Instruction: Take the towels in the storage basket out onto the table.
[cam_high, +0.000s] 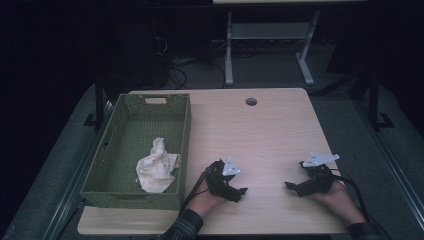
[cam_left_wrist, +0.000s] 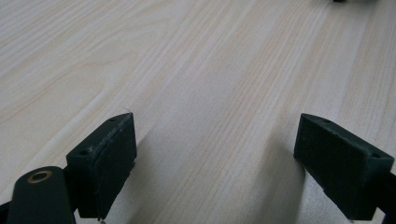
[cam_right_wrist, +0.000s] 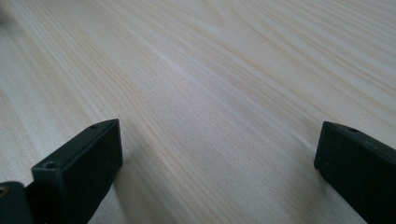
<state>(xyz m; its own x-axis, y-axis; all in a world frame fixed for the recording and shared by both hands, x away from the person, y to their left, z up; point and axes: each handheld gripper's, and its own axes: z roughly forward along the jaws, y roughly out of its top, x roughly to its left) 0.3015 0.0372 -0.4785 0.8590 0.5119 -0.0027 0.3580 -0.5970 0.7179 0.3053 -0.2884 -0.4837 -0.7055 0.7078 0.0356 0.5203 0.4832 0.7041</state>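
Two black grippers rest low on the light wooden table (cam_high: 260, 130), near its front edge. My left gripper (cam_high: 241, 192) sits just right of the green basket and points toward the right one. My right gripper (cam_high: 289, 186) lies at the front right and points left. In the left gripper view the gripper (cam_left_wrist: 215, 154) has its jaws wide apart over bare wood. The right gripper view shows that gripper (cam_right_wrist: 219, 163) open the same way, with nothing between the jaws. A crumpled white cloth (cam_high: 156, 170) lies inside the green woven basket (cam_high: 102, 162).
The basket stands along the table's left side, reaching almost to the front edge. A round cable hole (cam_high: 251, 101) is at the far middle of the table. Behind the table stands a white-legged desk frame (cam_high: 229, 55) on a dark floor.
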